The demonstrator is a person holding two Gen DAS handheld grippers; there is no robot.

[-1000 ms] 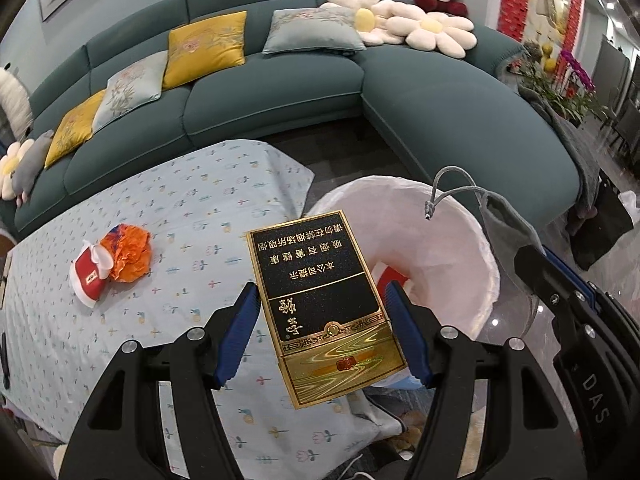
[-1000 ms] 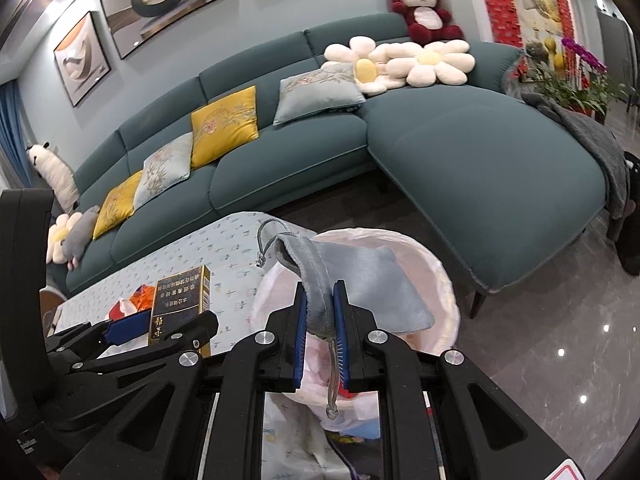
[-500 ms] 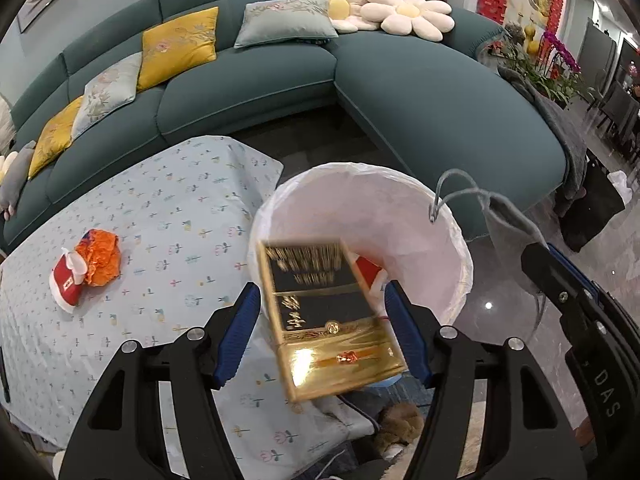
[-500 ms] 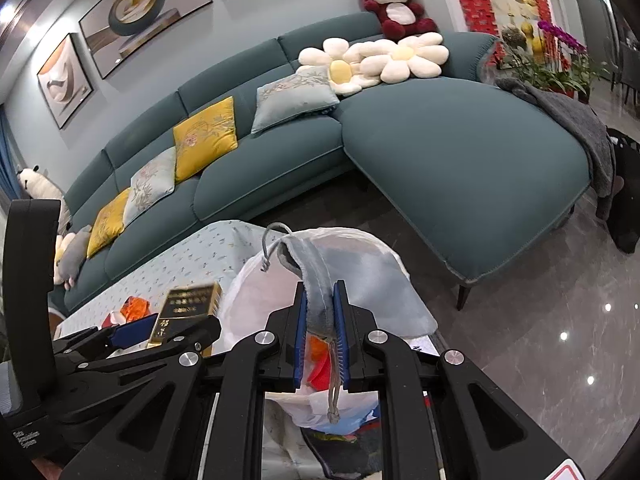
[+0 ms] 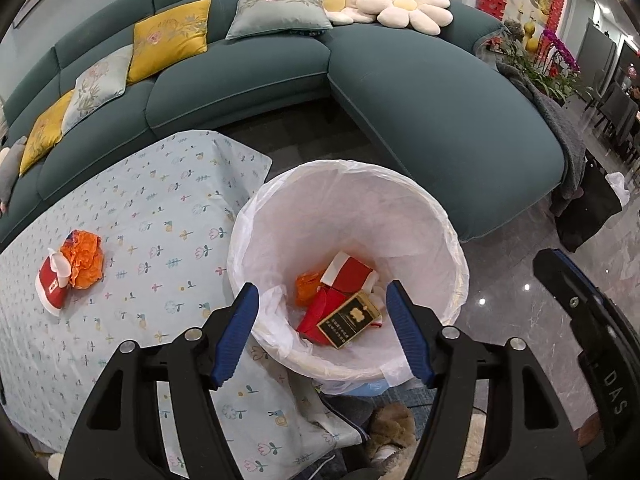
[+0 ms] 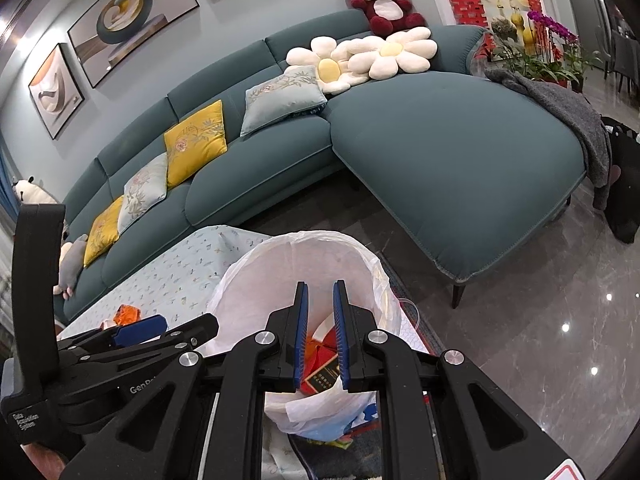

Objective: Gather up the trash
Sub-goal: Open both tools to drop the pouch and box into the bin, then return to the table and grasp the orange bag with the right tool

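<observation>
Writing: "DAS" shows on your right tongs' body in the left view; the black-and-gold box (image 5: 349, 319) carries print too small to read.
Left tongs (image 5: 322, 334): you hold them above the lined bin (image 5: 454, 240), spread wide, gripping nothing.
Right tongs (image 6: 320, 336): narrowly parted over the bin, empty.
Box: lies inside the bin on red cartons (image 5: 348, 272).
Desk (image 5: 168, 216): orange wrapper (image 5: 84, 258) and red carton (image 5: 50, 284) remain.

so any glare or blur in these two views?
Left wrist: sharp, strong fisheye bend on the sofa, ceiling-light glints on the floor. Right wrist: same glints on the floor, dark vignette corners, no motion blur.
</observation>
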